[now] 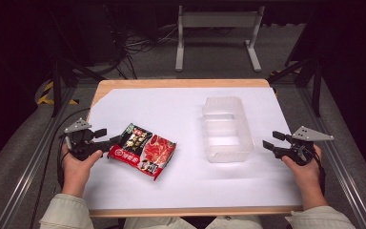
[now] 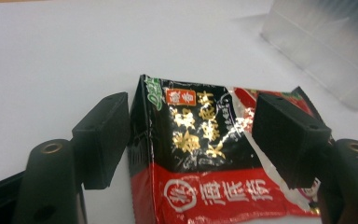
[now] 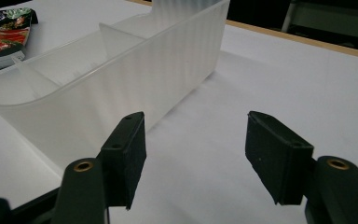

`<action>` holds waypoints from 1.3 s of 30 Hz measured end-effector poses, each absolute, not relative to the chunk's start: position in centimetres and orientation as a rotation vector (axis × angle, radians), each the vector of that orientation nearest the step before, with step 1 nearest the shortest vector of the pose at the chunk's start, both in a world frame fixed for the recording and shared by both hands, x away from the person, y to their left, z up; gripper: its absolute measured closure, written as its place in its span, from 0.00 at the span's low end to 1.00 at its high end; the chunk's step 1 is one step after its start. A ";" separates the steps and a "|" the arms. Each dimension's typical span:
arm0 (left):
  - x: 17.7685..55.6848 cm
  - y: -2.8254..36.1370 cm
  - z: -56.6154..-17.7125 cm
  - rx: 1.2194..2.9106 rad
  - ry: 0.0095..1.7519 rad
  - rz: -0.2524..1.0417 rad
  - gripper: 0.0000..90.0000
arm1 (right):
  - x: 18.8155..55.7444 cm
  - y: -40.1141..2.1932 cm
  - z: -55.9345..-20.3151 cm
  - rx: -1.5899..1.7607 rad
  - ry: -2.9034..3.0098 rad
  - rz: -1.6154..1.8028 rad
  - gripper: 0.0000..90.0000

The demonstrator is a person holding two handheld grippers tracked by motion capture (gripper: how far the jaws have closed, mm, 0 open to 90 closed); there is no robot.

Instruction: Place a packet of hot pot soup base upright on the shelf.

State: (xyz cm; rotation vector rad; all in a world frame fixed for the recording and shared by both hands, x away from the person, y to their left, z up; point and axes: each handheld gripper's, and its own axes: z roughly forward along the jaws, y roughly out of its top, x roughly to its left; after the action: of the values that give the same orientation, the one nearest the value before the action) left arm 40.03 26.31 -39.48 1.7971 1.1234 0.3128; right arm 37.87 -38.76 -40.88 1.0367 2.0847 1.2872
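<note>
Here, left gripper [image 1: 108, 136] astride packet [image 1: 143, 150].

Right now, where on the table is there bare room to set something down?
The far left of the white sheet, beyond the snack packet, is bare. So is the near strip in front of the packet and the clear bin, and the gap between them. The left gripper crowds the packet; the right gripper hovers open beside the bin.
</note>
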 end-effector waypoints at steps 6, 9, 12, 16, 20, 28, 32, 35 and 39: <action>40.5 26.3 -40.2 1.787 1.168 0.298 0.33 | 37.8 -38.7 -40.9 1.039 2.092 1.282 0.43; 40.5 26.3 -40.8 1.799 1.196 0.281 0.33 | 37.7 -38.7 -40.9 1.036 2.092 1.280 0.43; 40.6 26.3 -41.7 1.825 1.223 0.262 0.33 | 37.7 -38.7 -41.0 1.033 2.093 1.279 0.43; 40.7 26.2 -42.3 1.811 1.249 0.265 0.34 | 37.7 -38.7 -41.0 1.032 2.098 1.276 0.42; 41.0 25.9 -42.9 1.837 1.256 0.252 0.35 | 37.8 -38.7 -41.0 1.032 2.101 1.277 0.42; 41.1 25.9 -43.8 1.878 1.290 0.211 0.38 | 37.8 -38.5 -41.1 1.035 2.108 1.274 0.41; 41.1 25.7 -44.0 1.899 1.299 0.205 0.41 | 37.8 -38.5 -41.1 1.036 2.108 1.271 0.41; 41.1 25.5 -44.2 1.915 1.306 0.198 0.44 | 37.8 -38.5 -41.1 1.035 2.110 1.269 0.41; 41.2 25.4 -44.3 1.929 1.302 0.191 0.51 | 37.8 -38.4 -41.1 1.041 2.110 1.280 0.40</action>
State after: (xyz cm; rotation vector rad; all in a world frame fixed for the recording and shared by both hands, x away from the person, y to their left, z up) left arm 41.20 25.39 -44.32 1.9285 1.3020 0.1909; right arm 37.82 -38.39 -41.11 1.0408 2.1099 1.2796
